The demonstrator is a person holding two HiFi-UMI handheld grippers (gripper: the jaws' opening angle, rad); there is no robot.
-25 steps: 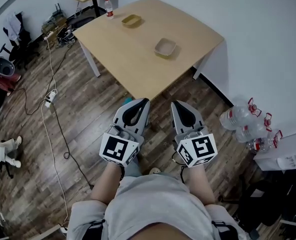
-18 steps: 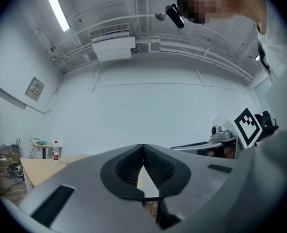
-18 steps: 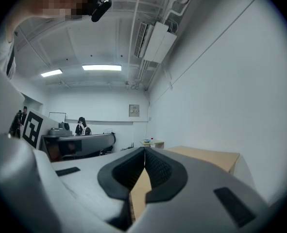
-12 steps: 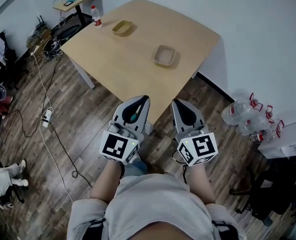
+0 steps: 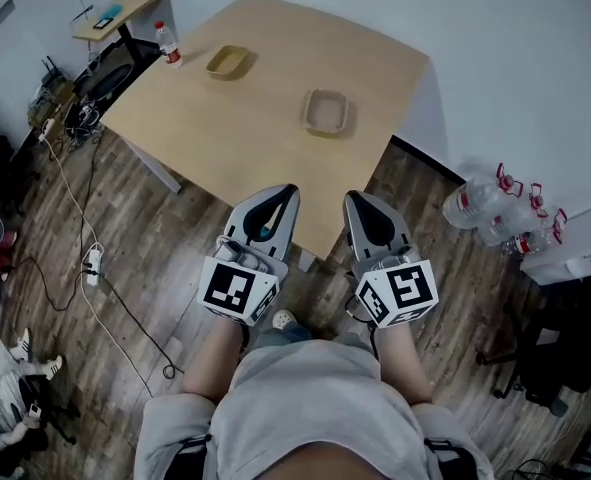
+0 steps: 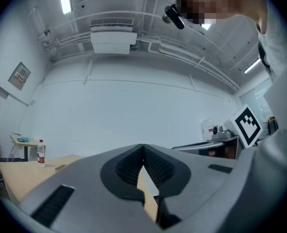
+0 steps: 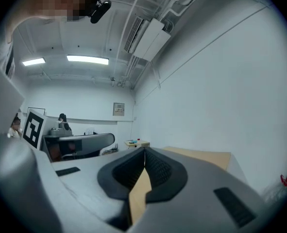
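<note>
You hold both claws clenched and empty: in the left gripper view the left gripper (image 6: 143,147) has its ribbed pads pressed together at the tip with nothing between them, and the right gripper view shows the right gripper (image 7: 144,150) the same. In the head view the left gripper (image 5: 285,190) and right gripper (image 5: 353,198) sit side by side, tips pointing away from you at the near corner of the table (image 5: 275,168), which lies just beyond and below them. The table is pale wood with a smooth top and rounded corners, and it stands cornerwise to you, 1 corner toward you and the opposite 1 toward the white wall; which side is longer you cannot tell from here. On it, nearest your right claw, rests the near tray (image 5: 327,111), a shallow tan dish with rounded corners. The far tray (image 5: 228,61) lies well apart, its long side running parallel to the table's far edge, beside a bottle (image 5: 167,43) with a red label.
</note>
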